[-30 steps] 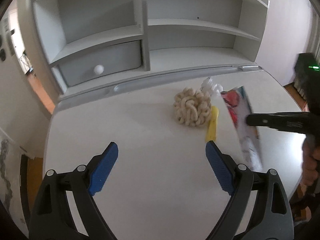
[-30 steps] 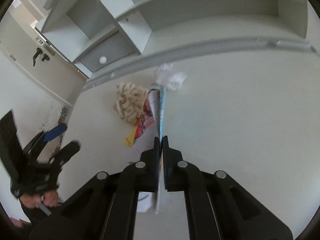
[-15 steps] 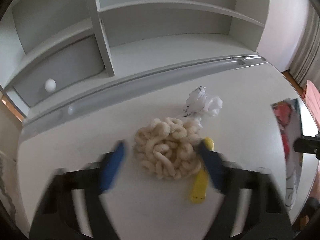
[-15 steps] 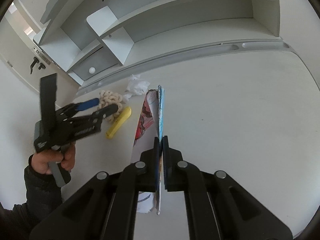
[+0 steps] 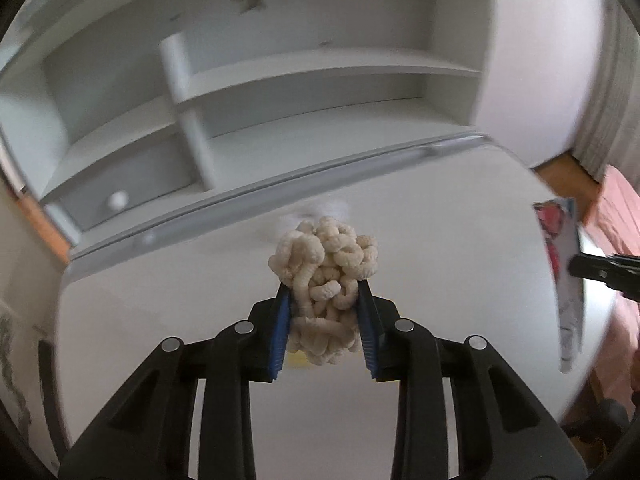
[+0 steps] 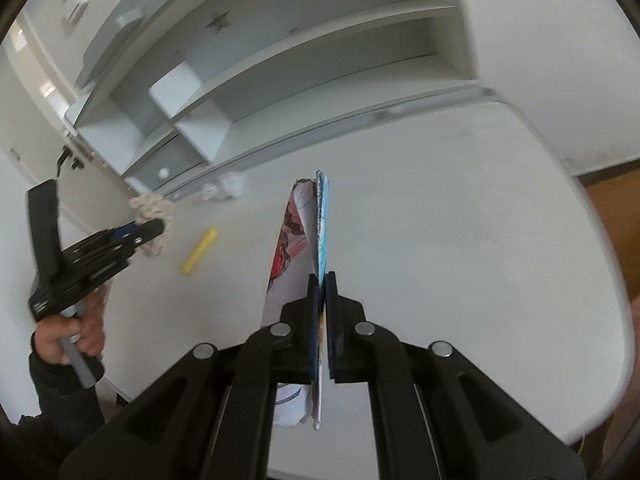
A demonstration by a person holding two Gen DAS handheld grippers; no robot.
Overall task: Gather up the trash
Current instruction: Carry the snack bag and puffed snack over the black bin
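Note:
My left gripper [image 5: 324, 300] is shut on a cream knotted rope ball [image 5: 326, 264] and holds it above the white desk [image 5: 180, 340]. The ball and left gripper also show in the right wrist view [image 6: 154, 218]. My right gripper [image 6: 321, 280] is shut on a flat printed wrapper [image 6: 304, 232], red, white and blue, held edge-up over the desk; it shows at the right of the left wrist view [image 5: 560, 264]. A yellow marker [image 6: 199, 251] and a crumpled white paper [image 6: 224, 192] lie on the desk.
A white shelf unit [image 5: 280, 92] with a drawer and round knob [image 5: 118, 199] stands along the desk's back edge. The desk's right edge [image 6: 600, 240] drops to a wooden floor. A pink fabric surface [image 5: 620, 216] lies beyond the desk at right.
My left gripper closed on the rope ball and lifted it off the desk. My right gripper kept hold of the wrapper and drew back toward the right.

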